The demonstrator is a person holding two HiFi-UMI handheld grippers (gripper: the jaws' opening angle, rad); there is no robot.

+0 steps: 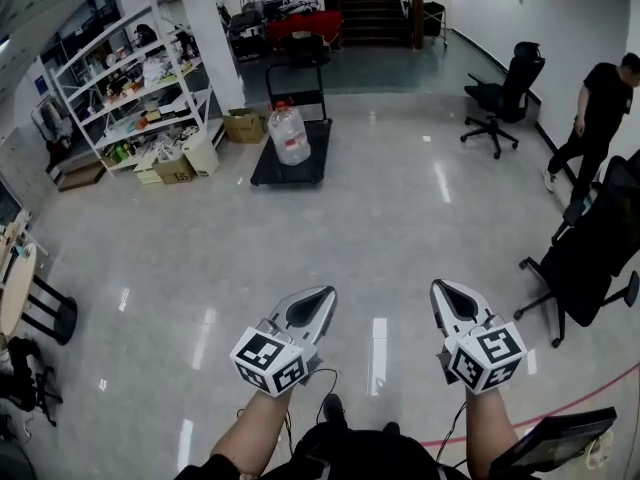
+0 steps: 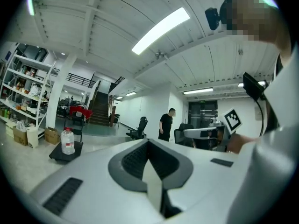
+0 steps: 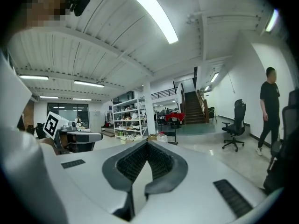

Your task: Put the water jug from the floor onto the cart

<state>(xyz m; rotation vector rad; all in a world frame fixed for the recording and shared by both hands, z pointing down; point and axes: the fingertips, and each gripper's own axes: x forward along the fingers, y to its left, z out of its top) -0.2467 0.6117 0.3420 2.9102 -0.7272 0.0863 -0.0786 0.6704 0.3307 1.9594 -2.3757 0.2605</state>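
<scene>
Left claw (image 1: 318, 296) and right claw (image 1: 441, 290) were clenched, empty; jug (image 1: 289, 134) sat by the cart (image 1: 270, 171)'s far edge, where a push could tip it off.

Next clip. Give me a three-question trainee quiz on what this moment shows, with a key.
1. True or false: the water jug stands on the cart.
2. The left gripper and right gripper are: A) both open, B) both shut and empty, C) shut on the jug.
3. Fill in: the person in black stands at the head view's ___ edge.
Key: 1 true; 2 B; 3 right.
</scene>
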